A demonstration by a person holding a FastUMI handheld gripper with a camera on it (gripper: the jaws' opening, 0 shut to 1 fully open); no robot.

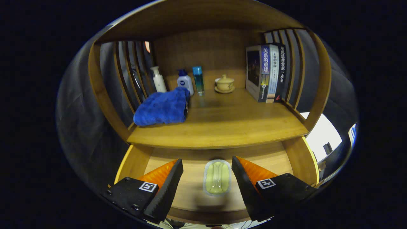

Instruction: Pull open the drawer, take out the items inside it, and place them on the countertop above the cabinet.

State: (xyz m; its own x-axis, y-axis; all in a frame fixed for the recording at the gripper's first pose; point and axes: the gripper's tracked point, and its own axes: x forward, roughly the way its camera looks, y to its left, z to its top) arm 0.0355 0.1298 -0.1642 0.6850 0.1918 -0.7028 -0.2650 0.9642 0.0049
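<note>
Your gripper [207, 184] hangs spread wide over the pulled-out wooden drawer [159, 160], its fingers flanking the pale green oval soap box with a clear lid [217, 177], touching nothing. Lower squarely, then close on its long sides. The drawer holds just that; the blue folded towel [162, 108] lies on the wooden countertop [229, 127].

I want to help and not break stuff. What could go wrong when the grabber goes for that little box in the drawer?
The tool is open, with the clear-lidded box lying between its fingers in the open drawer. Its smooth rounded lid might slip from the grip. Lifting it out, it could bump the countertop's front edge overhanging the drawer. The blue towel covers part of the countertop, so the box should land beside it.
</note>
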